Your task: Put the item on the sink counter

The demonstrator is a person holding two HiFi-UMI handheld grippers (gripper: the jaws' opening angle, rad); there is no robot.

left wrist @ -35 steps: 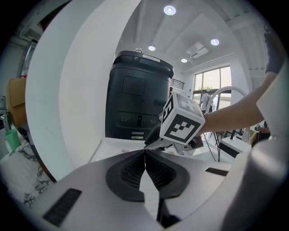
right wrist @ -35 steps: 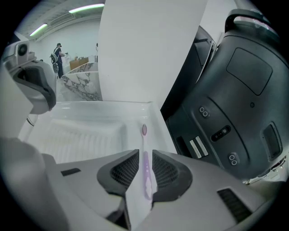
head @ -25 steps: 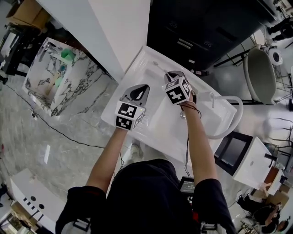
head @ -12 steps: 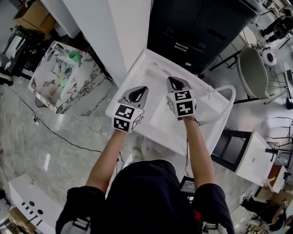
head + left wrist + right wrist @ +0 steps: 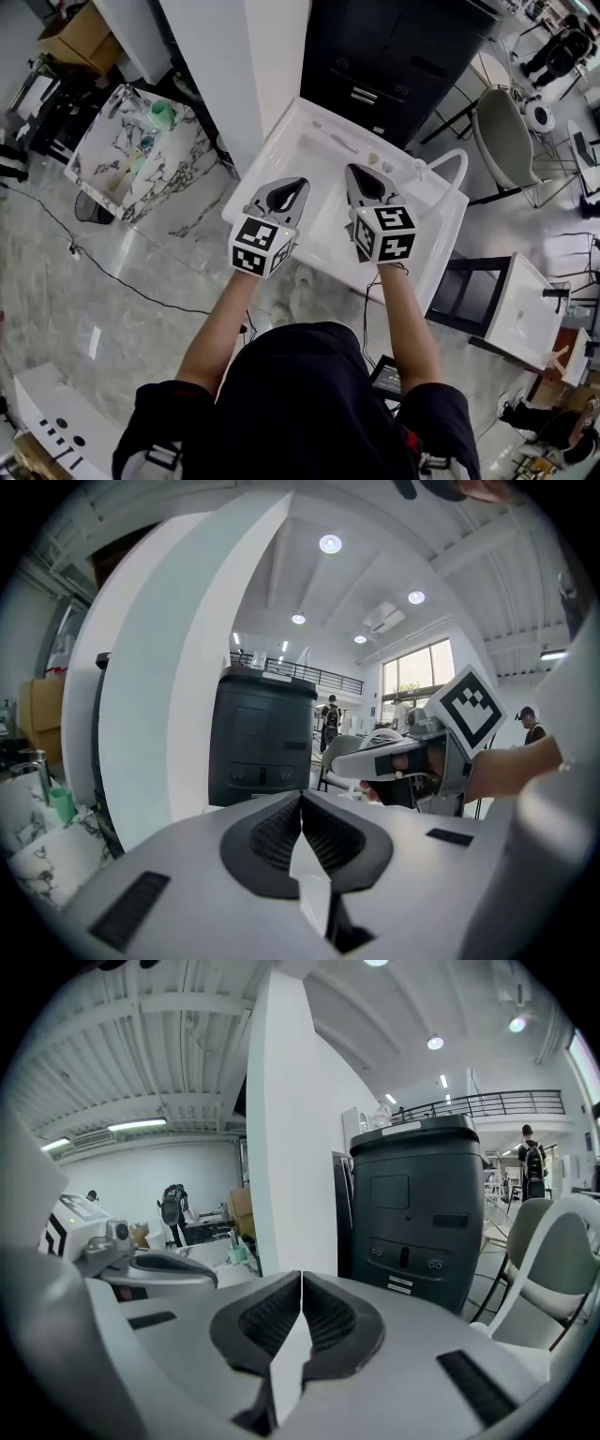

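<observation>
Two tongs hang over the one white counter (image 5: 272,155). Left tongs (image 5: 296,186): pressed together, gripping nothing. Right tongs (image 5: 353,172): closed tight too, empty. One thin item (image 5: 335,136) lies on the counter's far rim, just beyond both tips.

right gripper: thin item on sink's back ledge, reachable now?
Likely yes: the right gripper hangs over the sink, jaws shut and empty, with nothing showing between it and the thin item; it must open first.
</observation>
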